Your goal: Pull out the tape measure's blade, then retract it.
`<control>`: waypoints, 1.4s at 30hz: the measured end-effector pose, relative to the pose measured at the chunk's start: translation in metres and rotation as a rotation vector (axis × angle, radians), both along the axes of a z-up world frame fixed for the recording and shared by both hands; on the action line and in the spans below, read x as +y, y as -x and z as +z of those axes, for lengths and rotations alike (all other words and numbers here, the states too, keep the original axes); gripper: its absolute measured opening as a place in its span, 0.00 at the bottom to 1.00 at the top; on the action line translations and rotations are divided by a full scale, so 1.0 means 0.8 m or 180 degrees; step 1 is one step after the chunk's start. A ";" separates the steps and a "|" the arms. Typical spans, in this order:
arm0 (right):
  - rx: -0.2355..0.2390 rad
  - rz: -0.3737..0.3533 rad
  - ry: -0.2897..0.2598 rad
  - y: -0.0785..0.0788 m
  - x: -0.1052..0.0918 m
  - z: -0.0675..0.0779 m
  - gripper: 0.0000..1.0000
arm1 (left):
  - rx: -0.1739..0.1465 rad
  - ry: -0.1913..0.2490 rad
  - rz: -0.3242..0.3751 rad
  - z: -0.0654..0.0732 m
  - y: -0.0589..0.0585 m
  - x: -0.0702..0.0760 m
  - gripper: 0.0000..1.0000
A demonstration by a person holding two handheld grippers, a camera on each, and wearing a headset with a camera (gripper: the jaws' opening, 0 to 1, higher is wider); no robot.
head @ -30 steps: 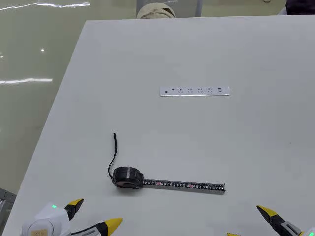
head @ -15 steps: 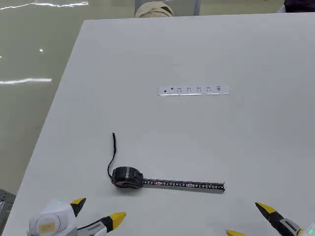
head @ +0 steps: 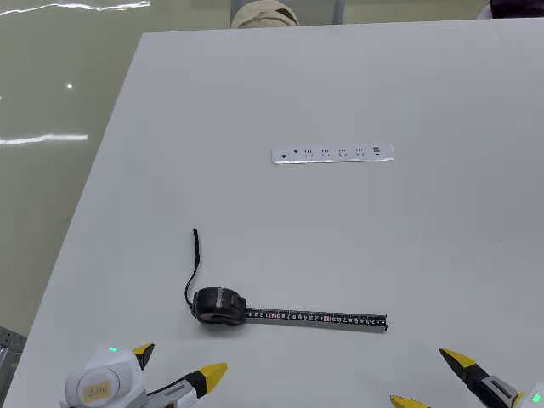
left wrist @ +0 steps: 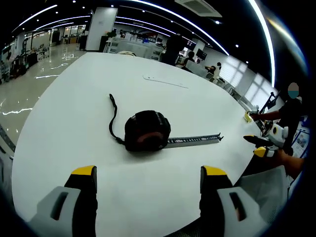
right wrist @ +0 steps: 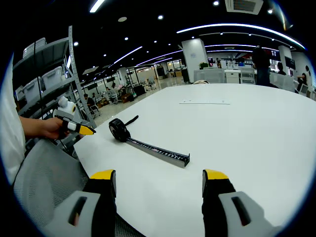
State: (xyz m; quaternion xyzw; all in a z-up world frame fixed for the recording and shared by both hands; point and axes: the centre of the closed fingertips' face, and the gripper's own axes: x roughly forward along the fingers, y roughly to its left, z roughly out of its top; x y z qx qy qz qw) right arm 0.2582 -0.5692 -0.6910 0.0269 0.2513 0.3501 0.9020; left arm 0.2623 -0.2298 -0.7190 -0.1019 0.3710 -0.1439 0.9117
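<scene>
Your left tongs [left wrist: 148, 172] and right tongs [right wrist: 159, 174] both gape empty, just short of the round black tape measure [head: 219, 306] on the white desk [head: 340, 238]. Its marked blade [head: 316, 319] lies extended. If you release the lock carelessly, the blade may whip back, perhaps skidding the tape measure away.

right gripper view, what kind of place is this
Likely a big open-plan lab or workshop hall: grey metal shelving rack holding pale plastic storage bins, long ceiling strip lights, and a wide white worktable.
</scene>
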 end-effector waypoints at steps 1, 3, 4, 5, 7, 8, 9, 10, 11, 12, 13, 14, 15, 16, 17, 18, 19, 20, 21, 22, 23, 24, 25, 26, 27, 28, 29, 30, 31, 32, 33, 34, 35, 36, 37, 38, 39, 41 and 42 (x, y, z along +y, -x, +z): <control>-0.0001 0.0001 -0.0001 0.000 0.000 0.000 0.72 | 0.0000 0.0005 0.0007 0.000 -0.001 -0.001 0.85; -0.0010 0.0001 -0.0014 -0.001 0.002 0.001 0.72 | -0.0014 0.0005 0.0014 0.002 -0.003 -0.004 0.85; -0.0012 0.0005 -0.0026 -0.002 0.003 0.002 0.71 | -0.0021 0.0013 0.0022 0.003 -0.005 -0.006 0.85; -0.0014 0.0009 -0.0026 -0.002 0.004 0.001 0.71 | -0.0025 0.0016 0.0027 0.003 -0.007 -0.008 0.85; -0.0021 0.0022 -0.0042 -0.002 0.006 0.001 0.71 | -0.0030 0.0006 0.0023 0.003 -0.011 -0.013 0.85; -0.0023 0.0028 -0.0046 -0.002 0.006 0.001 0.71 | -0.0038 0.0005 0.0018 0.003 -0.012 -0.015 0.85; -0.0034 0.0033 -0.0044 -0.003 0.006 0.001 0.71 | -0.0036 0.0004 0.0025 0.003 -0.014 -0.019 0.85; -0.0041 0.0038 -0.0054 -0.003 0.007 0.002 0.71 | -0.0041 0.0005 0.0026 0.003 -0.015 -0.021 0.85; -0.0050 0.0041 -0.0077 -0.004 0.008 0.003 0.71 | -0.0049 0.0009 0.0029 0.003 -0.016 -0.023 0.85; -0.0058 0.0043 -0.0080 -0.005 0.009 0.003 0.70 | -0.0055 0.0003 0.0040 0.003 -0.018 -0.025 0.85; -0.0063 0.0045 -0.0083 -0.005 0.009 0.003 0.70 | -0.0056 0.0000 0.0046 0.003 -0.019 -0.026 0.85; -0.0066 0.0049 -0.0093 -0.006 0.010 0.003 0.70 | -0.0062 0.0004 0.0054 0.002 -0.021 -0.028 0.85; -0.0068 0.0052 -0.0097 -0.006 0.011 0.003 0.70 | -0.0069 0.0003 0.0069 0.003 -0.022 -0.029 0.85; -0.0078 0.0057 -0.0099 -0.008 0.010 0.003 0.70 | -0.0069 0.0010 0.0089 0.003 -0.024 -0.031 0.85; -0.0078 0.0061 -0.0103 -0.008 0.011 0.003 0.70 | -0.0072 -0.0005 0.0091 0.002 -0.026 -0.032 0.85; -0.0077 0.0063 -0.0109 -0.008 0.011 0.003 0.70 | -0.0089 -0.0063 0.0088 0.002 -0.027 -0.031 0.85; -0.0081 0.0067 -0.0124 -0.009 0.013 0.004 0.70 | -0.0095 -0.0081 0.0101 0.001 -0.029 -0.032 0.85; -0.0085 0.0068 -0.0133 -0.009 0.013 0.004 0.70 | -0.0094 -0.0078 0.0104 0.001 -0.031 -0.032 0.86; -0.0087 0.0071 -0.0140 -0.009 0.014 0.004 0.70 | -0.0100 -0.0081 0.0112 0.000 -0.032 -0.032 0.86; -0.0103 0.0083 -0.0161 -0.010 0.015 0.004 0.70 | -0.0112 -0.0098 0.0124 0.000 -0.035 -0.032 0.86; -0.0107 0.0088 -0.0176 -0.010 0.016 0.005 0.70 | -0.0111 -0.0105 0.0122 0.000 -0.036 -0.033 0.86; -0.0107 0.0092 -0.0180 -0.010 0.017 0.005 0.69 | -0.0120 -0.0101 0.0127 0.000 -0.038 -0.034 0.86; -0.0111 0.0097 -0.0181 -0.011 0.017 0.005 0.69 | -0.0128 -0.0098 0.0131 0.001 -0.039 -0.035 0.86; -0.0115 0.0103 -0.0192 -0.011 0.018 0.005 0.69 | -0.0133 -0.0105 0.0126 0.002 -0.040 -0.036 0.86; -0.0118 0.0106 -0.0203 -0.011 0.018 0.006 0.69 | -0.0137 -0.0118 0.0128 0.001 -0.042 -0.037 0.86; -0.0123 0.0109 -0.0205 -0.011 0.019 0.006 0.69 | -0.0137 -0.0117 0.0145 0.001 -0.043 -0.036 0.86; -0.0120 0.0112 -0.0205 -0.012 0.019 0.006 0.69 | -0.0139 -0.0085 0.0173 0.000 -0.044 -0.037 0.86; -0.0120 0.0115 -0.0214 -0.012 0.020 0.006 0.69 | -0.0133 -0.0076 0.0184 -0.001 -0.045 -0.037 0.86; -0.0129 0.0116 -0.0220 -0.012 0.020 0.006 0.69 | -0.0130 -0.0071 0.0192 -0.002 -0.046 -0.037 0.86; -0.0131 0.0118 -0.0214 -0.013 0.020 0.005 0.69 | -0.0121 -0.0072 0.0200 -0.003 -0.047 -0.038 0.86; -0.0132 0.0121 -0.0219 -0.013 0.020 0.005 0.69 | -0.0119 -0.0075 0.0203 -0.004 -0.047 -0.038 0.86; -0.0136 0.0121 -0.0236 -0.014 0.021 0.006 0.69 | -0.0120 -0.0066 0.0221 -0.004 -0.048 -0.038 0.86; -0.0148 0.0122 -0.0235 -0.014 0.022 0.006 0.68 | -0.0124 -0.0057 0.0234 -0.003 -0.049 -0.038 0.86; -0.0154 0.0130 -0.0239 -0.014 0.023 0.007 0.68 | -0.0120 -0.0058 0.0239 -0.004 -0.050 -0.038 0.86; -0.0151 0.0130 -0.0243 -0.014 0.023 0.007 0.68 | -0.0117 -0.0070 0.0245 -0.005 -0.050 -0.038 0.86; -0.0151 0.0131 -0.0247 -0.014 0.023 0.006 0.68 | -0.0114 -0.0071 0.0251 -0.006 -0.050 -0.037 0.86; -0.0150 0.0135 -0.0247 -0.014 0.023 0.005 0.68 | -0.0116 -0.0054 0.0262 -0.006 -0.052 -0.038 0.86; -0.0152 0.0143 -0.0260 -0.014 0.024 0.004 0.67 | -0.0104 -0.0063 0.0273 -0.009 -0.052 -0.038 0.86; -0.0147 0.0150 -0.0258 -0.014 0.025 0.003 0.67 | -0.0096 -0.0046 0.0287 -0.011 -0.053 -0.038 0.86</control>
